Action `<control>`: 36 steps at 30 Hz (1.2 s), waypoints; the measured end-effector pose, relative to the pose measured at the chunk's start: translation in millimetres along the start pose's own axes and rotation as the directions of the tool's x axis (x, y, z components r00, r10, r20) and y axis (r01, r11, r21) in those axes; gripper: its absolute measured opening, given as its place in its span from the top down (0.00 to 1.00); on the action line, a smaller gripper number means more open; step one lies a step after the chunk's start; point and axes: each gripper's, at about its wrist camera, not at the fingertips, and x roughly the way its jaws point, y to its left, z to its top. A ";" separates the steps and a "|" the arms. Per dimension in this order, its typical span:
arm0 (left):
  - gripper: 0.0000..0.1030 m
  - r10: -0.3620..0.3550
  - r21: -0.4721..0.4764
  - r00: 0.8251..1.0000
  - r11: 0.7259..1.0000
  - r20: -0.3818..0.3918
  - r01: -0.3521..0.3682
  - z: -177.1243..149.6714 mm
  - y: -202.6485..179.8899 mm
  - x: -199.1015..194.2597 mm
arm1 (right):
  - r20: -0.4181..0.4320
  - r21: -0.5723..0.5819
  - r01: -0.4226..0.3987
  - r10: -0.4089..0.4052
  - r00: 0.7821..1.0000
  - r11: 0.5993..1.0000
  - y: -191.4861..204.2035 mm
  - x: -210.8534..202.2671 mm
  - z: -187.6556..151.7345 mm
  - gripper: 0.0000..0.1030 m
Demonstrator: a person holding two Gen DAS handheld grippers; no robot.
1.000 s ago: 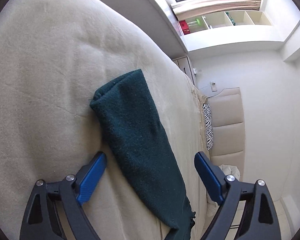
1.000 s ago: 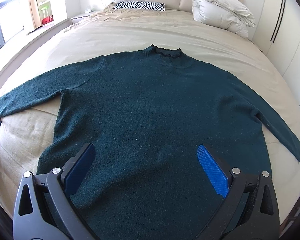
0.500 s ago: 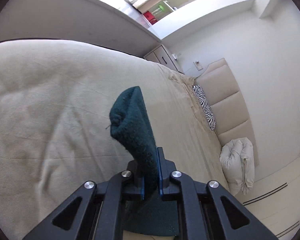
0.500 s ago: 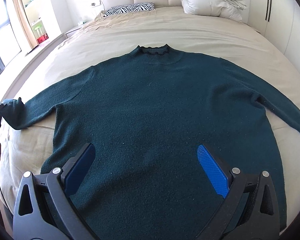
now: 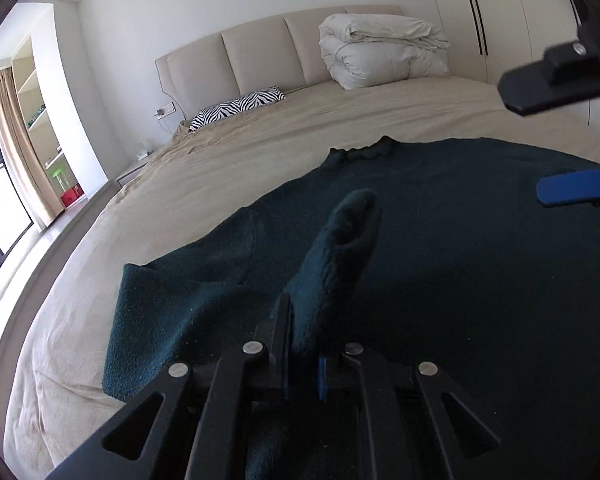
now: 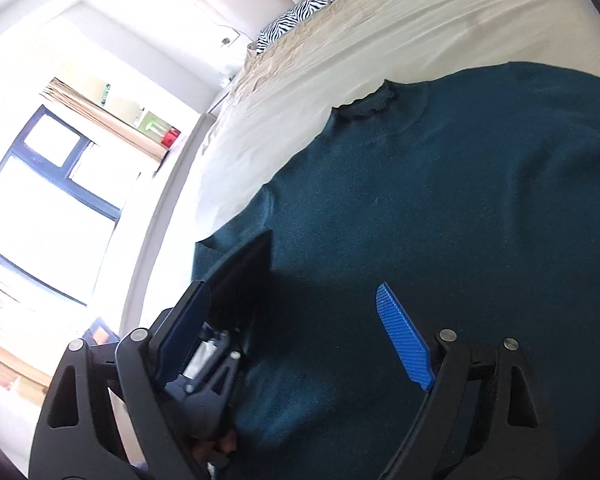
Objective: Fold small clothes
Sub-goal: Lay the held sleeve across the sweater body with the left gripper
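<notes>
The left claw (image 5: pixel 302 354) is closed on the sleeve (image 5: pixel 338 264), folding it over the sweater (image 5: pixel 480 280). The right claw (image 6: pixel 296 336) is wide open and holds nothing. Next, I think, lay the sleeve flat.

No writing, label, brand, number or sign can be read anywhere in either view.
</notes>
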 end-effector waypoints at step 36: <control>0.15 -0.110 -0.222 0.991 0.967 0.081 0.126 7.0 69.8 -32.8 | -0.066 -0.138 0.277 -0.288 0.955 0.951 -59.5 65.5 96.9 0.92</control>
